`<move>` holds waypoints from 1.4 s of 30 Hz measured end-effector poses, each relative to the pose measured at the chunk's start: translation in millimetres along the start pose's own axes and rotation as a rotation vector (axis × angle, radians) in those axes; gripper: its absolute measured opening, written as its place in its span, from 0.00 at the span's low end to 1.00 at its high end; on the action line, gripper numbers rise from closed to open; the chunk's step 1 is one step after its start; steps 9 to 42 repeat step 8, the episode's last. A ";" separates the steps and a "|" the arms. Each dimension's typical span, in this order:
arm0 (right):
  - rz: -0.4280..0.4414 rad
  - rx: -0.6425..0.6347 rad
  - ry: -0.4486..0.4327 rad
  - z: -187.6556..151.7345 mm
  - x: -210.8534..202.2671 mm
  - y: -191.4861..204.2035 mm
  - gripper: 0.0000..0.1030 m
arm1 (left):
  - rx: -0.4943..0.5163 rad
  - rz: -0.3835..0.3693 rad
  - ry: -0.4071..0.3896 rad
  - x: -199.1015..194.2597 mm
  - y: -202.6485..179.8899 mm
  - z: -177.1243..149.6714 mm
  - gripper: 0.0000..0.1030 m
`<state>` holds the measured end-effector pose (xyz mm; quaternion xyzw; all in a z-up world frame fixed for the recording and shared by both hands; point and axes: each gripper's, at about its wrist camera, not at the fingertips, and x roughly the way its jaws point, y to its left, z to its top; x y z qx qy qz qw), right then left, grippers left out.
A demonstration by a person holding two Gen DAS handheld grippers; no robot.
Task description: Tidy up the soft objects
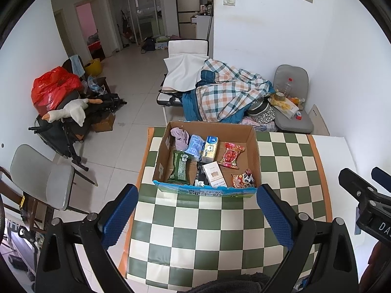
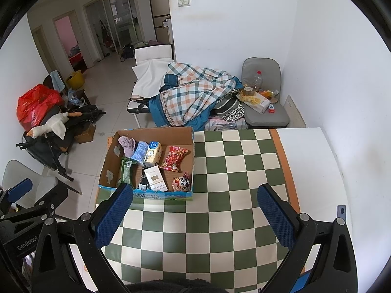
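Both grippers hover empty above the checked table, the box of soft goods ahead.

Left of centre in the right wrist view, the cardboard box (image 2: 188, 144) holds a purple cloth (image 2: 126, 144), tissue packs and snack bags. The left gripper (image 1: 197, 213) and right gripper (image 2: 195, 216) both gape wide, grasping nothing, over the tablecloth (image 2: 220, 232).

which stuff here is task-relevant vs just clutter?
Job:
open brown cardboard box
crumpled lilac cloth
pale blue soft pack
green wipes pack
red snack bag
left tongs, right tongs, both open

Clutter:
plaid quilt
white goose plush
red plastic bag
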<state>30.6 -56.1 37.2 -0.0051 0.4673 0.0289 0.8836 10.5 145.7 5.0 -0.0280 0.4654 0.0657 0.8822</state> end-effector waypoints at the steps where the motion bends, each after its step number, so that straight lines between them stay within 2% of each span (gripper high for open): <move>1: 0.001 0.000 0.001 1.2 0.5 -1.0 1.00 | -0.003 0.001 0.000 0.1 -0.1 -0.1 0.99; 8: -0.001 0.001 0.000 -0.5 -0.3 0.9 1.00 | -0.032 -0.006 -0.003 0.5 6.4 -0.7 0.99; 42: -0.001 0.001 0.000 -0.5 -0.3 0.9 1.00 | -0.032 -0.006 -0.003 0.5 6.4 -0.7 0.99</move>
